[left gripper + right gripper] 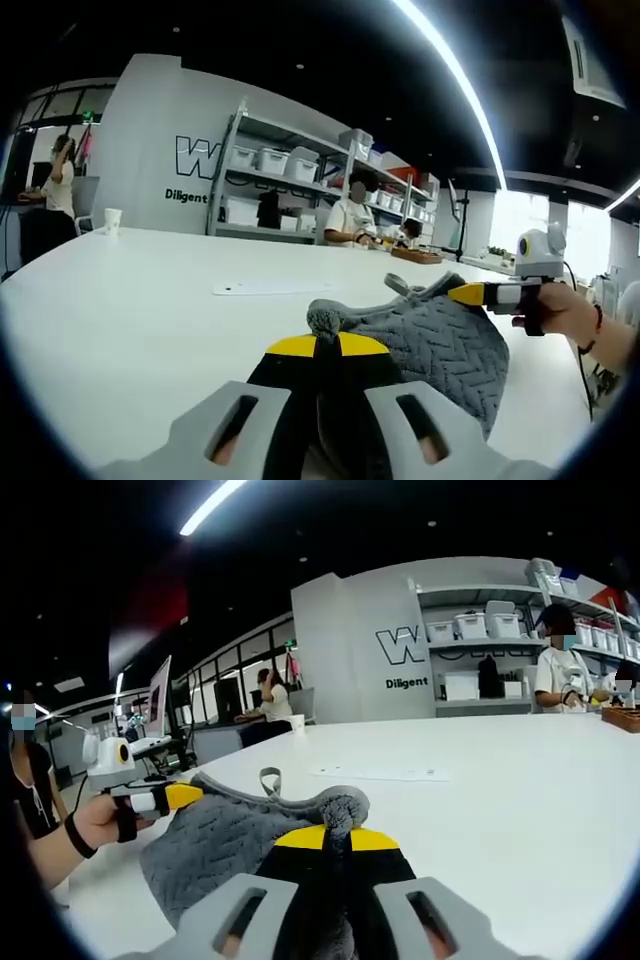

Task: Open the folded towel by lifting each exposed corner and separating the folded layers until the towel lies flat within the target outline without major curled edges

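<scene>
Both grippers are clamped on the grey towel (440, 340), held up over the white counter (130, 320). The left gripper (325, 345) pinches one bunched corner. The right gripper (336, 832) pinches the opposite one, and the cloth sags between them.

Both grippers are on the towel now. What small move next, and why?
Probably draw the two grippers apart. The left gripper and right gripper each pinch a bunched edge of the grey towel, which sags crumpled between them above the table.
</scene>
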`<move>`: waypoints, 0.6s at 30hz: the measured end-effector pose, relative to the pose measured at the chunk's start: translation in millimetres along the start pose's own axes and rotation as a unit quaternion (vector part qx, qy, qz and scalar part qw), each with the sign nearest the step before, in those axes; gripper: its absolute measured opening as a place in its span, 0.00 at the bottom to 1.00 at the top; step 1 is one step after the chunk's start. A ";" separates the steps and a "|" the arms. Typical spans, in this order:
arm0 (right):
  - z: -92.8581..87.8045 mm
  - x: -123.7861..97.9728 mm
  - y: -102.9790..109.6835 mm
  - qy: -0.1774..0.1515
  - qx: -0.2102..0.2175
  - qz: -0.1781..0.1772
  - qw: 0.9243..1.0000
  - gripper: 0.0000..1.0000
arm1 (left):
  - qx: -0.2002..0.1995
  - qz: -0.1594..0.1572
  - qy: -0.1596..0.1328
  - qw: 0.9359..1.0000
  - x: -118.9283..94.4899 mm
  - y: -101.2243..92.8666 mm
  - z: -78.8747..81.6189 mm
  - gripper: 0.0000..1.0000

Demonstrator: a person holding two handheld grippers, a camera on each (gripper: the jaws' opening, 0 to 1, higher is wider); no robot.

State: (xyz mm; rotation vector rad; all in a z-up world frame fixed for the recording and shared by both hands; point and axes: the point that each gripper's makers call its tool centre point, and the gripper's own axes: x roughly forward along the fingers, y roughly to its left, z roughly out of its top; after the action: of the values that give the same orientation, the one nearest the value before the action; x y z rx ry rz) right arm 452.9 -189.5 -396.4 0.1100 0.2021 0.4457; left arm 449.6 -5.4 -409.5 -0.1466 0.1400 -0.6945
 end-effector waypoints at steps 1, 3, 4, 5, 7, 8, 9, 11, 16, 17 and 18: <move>0.2 -0.7 0.1 -0.001 0.001 0.001 1.000 0.00 | 0.000 -0.001 0.000 1.000 -0.4 0.0 0.5 0.03; 0.6 -1.5 0.8 -0.003 0.000 0.002 1.000 0.00 | 0.001 -0.001 -0.001 1.000 -1.2 0.4 1.1 0.03; 0.5 -1.7 0.8 -0.003 0.000 0.002 1.000 0.00 | 0.000 -0.003 -0.001 1.000 -1.7 0.6 1.3 0.03; 0.2 -1.9 0.5 -0.003 0.000 0.001 1.000 0.00 | -0.001 -0.003 -0.001 1.000 -1.9 0.8 1.2 0.03; -0.3 -2.7 0.1 -0.002 -0.001 -0.001 1.000 0.00 | -0.004 -0.005 -0.002 1.000 -3.3 1.5 0.4 0.03; -0.2 -4.8 1.7 -0.005 -0.005 0.001 1.000 0.00 | -0.006 -0.005 -0.003 1.000 -3.7 1.6 0.3 0.03; -1.9 -9.4 4.8 -0.004 -0.010 0.001 1.000 0.00 | -0.005 -0.005 -0.004 1.000 -4.1 1.6 0.3 0.03; -3.3 -12.6 7.3 -0.006 -0.016 -0.002 1.000 0.00 | -0.004 -0.005 -0.004 1.000 -4.6 1.2 0.3 0.03; -2.7 -12.3 5.1 -0.007 -0.025 -0.007 1.000 0.00 | -0.009 -0.007 -0.010 1.000 -6.4 0.4 1.3 0.02; -1.6 -14.1 5.2 -0.011 -0.027 -0.008 1.000 0.00 | -0.017 -0.012 -0.014 1.000 -7.2 -0.5 3.0 0.02; -1.8 -14.7 6.2 -0.012 -0.032 -0.007 0.999 0.00 | -0.014 -0.011 -0.015 1.000 -7.6 -0.7 3.9 0.02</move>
State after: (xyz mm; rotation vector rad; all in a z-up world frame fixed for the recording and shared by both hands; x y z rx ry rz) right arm 437.0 -190.3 -394.8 0.0512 0.1649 0.4366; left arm 444.1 -0.7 -405.0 -0.1856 0.1202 -0.7124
